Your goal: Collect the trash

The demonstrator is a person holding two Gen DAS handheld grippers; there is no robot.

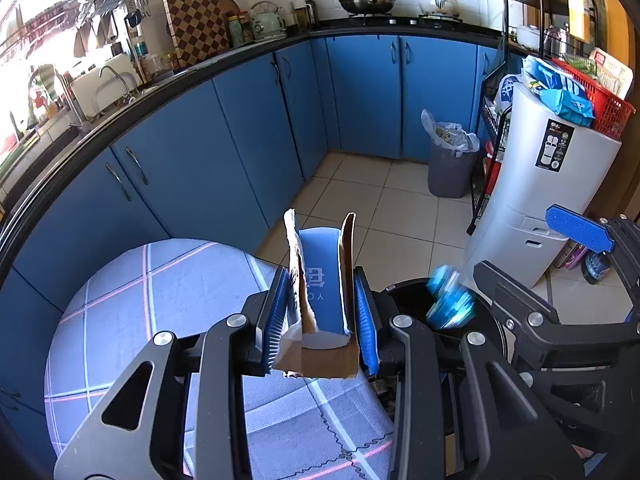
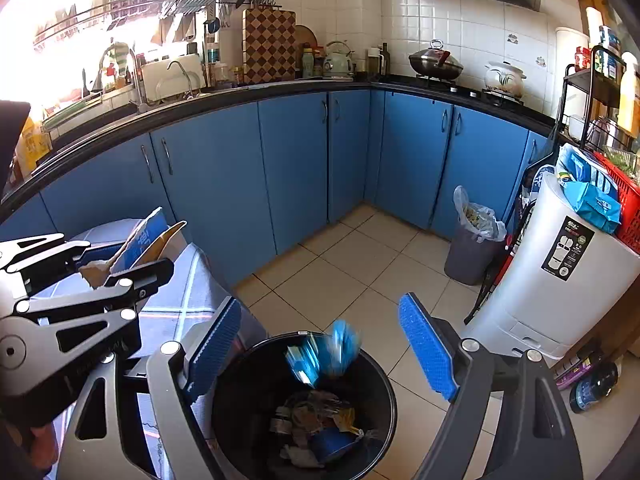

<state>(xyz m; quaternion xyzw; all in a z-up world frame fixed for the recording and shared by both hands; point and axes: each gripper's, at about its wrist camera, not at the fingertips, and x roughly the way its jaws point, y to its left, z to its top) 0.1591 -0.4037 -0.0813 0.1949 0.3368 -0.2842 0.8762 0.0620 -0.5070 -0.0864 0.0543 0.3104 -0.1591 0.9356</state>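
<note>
My left gripper [image 1: 320, 320] is shut on a torn blue and brown cardboard box piece [image 1: 322, 280], held above the round table [image 1: 160, 320]; the piece also shows in the right wrist view [image 2: 140, 240]. My right gripper [image 2: 320, 348] is open above a black trash bin [image 2: 384, 392] that holds several scraps. A blurred blue wrapper [image 2: 324, 352] is in the air between the fingers, just over the bin's mouth. It also shows in the left wrist view [image 1: 450, 296], beside the bin [image 1: 408, 296].
Blue cabinets [image 2: 296, 168] run along the left and back. A grey bin with a plastic liner [image 2: 472, 240] stands in the corner. A white appliance [image 2: 560, 272] with a red basket [image 2: 624, 200] on top stands at the right.
</note>
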